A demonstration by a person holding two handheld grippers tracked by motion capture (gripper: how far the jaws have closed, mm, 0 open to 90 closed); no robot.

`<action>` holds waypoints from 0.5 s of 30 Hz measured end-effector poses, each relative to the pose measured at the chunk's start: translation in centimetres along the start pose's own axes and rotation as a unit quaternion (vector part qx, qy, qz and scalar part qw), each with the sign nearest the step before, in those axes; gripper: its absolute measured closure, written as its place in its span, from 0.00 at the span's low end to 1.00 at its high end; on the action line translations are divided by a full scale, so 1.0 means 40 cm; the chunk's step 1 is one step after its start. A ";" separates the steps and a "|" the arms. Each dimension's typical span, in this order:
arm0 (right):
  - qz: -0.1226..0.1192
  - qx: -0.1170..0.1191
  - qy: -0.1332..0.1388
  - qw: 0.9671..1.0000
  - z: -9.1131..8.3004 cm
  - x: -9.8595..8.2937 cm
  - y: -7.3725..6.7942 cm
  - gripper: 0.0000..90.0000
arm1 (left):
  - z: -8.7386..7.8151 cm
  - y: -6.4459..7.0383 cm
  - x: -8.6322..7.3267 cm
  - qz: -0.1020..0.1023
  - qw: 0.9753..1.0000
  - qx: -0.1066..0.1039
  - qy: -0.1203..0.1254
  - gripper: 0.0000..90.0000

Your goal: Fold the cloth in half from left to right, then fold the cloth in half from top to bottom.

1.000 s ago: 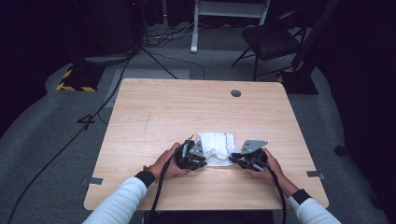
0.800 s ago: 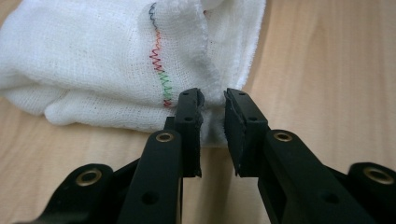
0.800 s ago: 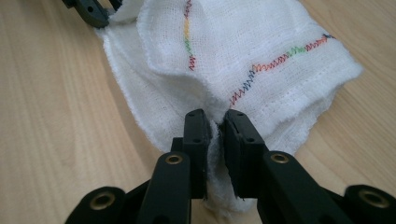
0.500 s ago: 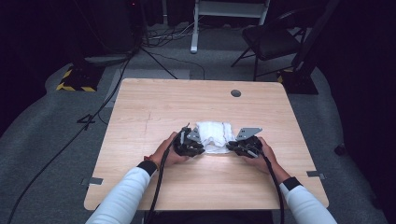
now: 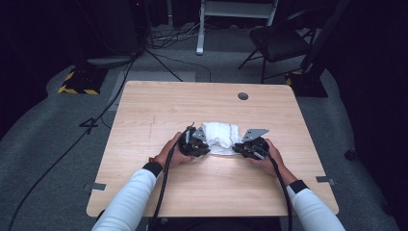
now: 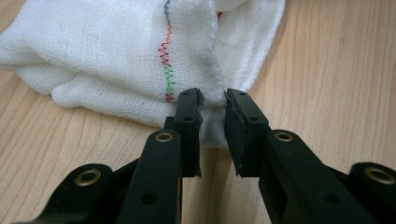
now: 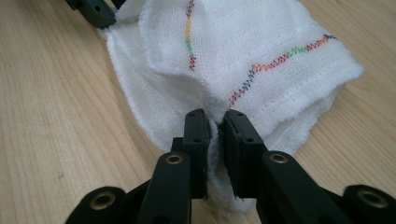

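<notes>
Light wooden desk point(image 5: 159, 115), round grommet hole point(image 5: 243, 96) near far edge. Grey carpet floor point(image 5: 48, 134) around. Black folding chair point(image 5: 279, 41) beyond far right corner. White frame legs point(image 5: 199, 33) at far centre. Yellow-black striped base point(image 5: 77, 84) far left, cables point(image 5: 110, 103) trailing across floor. Tape strips point(image 5: 95, 186) on carpet beside desk.

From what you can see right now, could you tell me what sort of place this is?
Probably a recording studio or lab, not a home: a lone wooden table on grey carpet against dark surroundings, cables trailing over the floor, and yellow-black hazard tape on a stand base.
</notes>
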State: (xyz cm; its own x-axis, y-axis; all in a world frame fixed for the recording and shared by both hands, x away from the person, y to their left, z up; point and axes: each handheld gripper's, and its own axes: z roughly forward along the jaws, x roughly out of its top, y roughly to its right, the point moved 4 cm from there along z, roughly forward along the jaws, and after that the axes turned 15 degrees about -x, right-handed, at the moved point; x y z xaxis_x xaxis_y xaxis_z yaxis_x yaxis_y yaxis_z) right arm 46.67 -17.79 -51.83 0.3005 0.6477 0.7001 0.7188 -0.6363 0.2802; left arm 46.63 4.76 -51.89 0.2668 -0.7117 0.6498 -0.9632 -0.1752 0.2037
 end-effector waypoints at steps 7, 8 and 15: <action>-0.005 -0.001 -0.001 1.000 0.000 0.001 0.000 0.88 | 0.001 0.006 0.002 -0.001 1.000 0.007 -0.004 0.79; -0.005 -0.001 -0.001 1.000 -0.001 0.002 0.000 0.87 | 0.000 0.006 0.002 -0.003 1.000 0.005 -0.004 0.79; -0.010 -0.007 -0.004 1.000 -0.005 0.005 -0.004 0.86 | -0.007 0.006 0.003 -0.003 1.000 0.015 -0.003 0.78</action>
State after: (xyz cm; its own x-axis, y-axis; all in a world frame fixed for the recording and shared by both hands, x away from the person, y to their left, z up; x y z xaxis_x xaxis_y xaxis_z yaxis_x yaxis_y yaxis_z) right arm 46.51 -17.63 -51.61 0.2907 0.6643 0.6887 0.7160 -0.6284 0.3039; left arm 46.45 4.84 -51.56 0.2731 -0.7139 0.6447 -0.9620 -0.2004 0.1856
